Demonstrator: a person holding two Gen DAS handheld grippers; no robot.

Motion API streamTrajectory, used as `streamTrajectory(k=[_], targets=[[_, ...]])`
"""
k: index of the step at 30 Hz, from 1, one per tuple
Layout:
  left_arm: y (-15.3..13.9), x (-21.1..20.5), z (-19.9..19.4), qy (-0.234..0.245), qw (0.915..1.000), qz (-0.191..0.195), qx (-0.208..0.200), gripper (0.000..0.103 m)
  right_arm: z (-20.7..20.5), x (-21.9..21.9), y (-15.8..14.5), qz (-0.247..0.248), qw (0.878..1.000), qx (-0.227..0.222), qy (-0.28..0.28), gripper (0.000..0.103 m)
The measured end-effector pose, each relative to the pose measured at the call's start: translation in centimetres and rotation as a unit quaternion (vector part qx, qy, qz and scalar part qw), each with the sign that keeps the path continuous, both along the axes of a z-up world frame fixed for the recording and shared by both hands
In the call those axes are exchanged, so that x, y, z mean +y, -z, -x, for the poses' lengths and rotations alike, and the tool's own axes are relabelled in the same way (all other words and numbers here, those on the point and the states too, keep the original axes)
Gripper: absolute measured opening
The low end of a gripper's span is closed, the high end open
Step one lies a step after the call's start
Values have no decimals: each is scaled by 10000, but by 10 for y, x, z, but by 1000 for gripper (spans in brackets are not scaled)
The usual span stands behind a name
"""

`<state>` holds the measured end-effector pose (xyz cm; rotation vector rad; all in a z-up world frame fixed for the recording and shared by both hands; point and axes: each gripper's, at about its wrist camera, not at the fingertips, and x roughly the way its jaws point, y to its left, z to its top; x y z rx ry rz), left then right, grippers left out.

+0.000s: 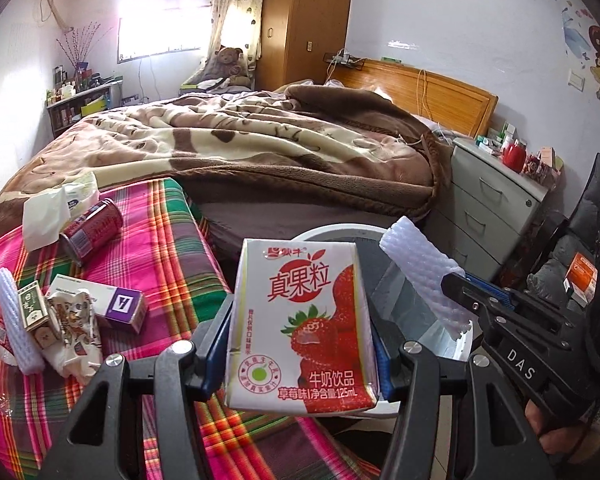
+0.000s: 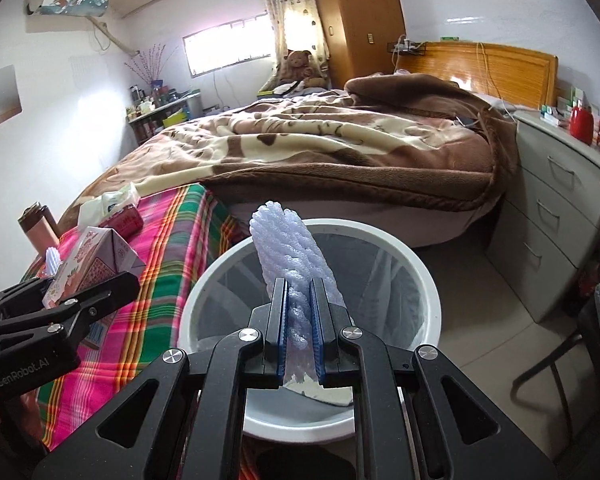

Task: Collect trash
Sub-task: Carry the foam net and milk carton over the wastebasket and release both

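Note:
My left gripper (image 1: 300,356) is shut on a strawberry milk carton (image 1: 304,328) and holds it upright at the edge of the plaid-covered table, beside the bin. My right gripper (image 2: 299,320) is shut on a white foam net sleeve (image 2: 292,252) and holds it over the white round trash bin (image 2: 416,264) with its clear liner. The sleeve (image 1: 424,268) and the bin rim (image 1: 340,232) also show in the left wrist view. The carton (image 2: 96,264) shows in the right wrist view.
On the plaid cloth (image 1: 172,248) lie a red can (image 1: 92,232), tissues (image 1: 48,216), a purple box (image 1: 120,304), a crumpled wrapper (image 1: 76,328) and another foam sleeve (image 1: 16,320). A bed (image 2: 320,152) stands behind, a grey drawer unit (image 2: 560,208) to the right.

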<state>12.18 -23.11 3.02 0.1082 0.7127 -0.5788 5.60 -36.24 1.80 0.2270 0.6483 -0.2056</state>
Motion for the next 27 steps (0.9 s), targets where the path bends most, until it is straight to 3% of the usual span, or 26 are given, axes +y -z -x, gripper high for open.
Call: streamTrajectory(k=[11,12,14,19,22,24,27], targets=[[10,-32,-9,222,9995,-158,163,60,-3,-22,13,-93,9991,292,296,11],[11,-33,-9,215,9995,-166,174,62,-2,-22,13,-104,9991,288,290,11],[10,-34,-10,218,9995,-152,165,74,-2,-21,12,-70,9991,311,292,12],[10,-33,-10,222,9995,-99,185,76,-3,-22,12,-1,9988,366,334,17],[8,-30,-9,214,9996,-54,201,78,-1,-21,11,34,9989,344,313,28],[6,-27,-8,198,9996,-42,180,78,-1,-18,10,71,9990,323,308,44],[2,-21,-7,158,9998,-23,142,78,-1,-17,7,48,9991,291,299,44]])
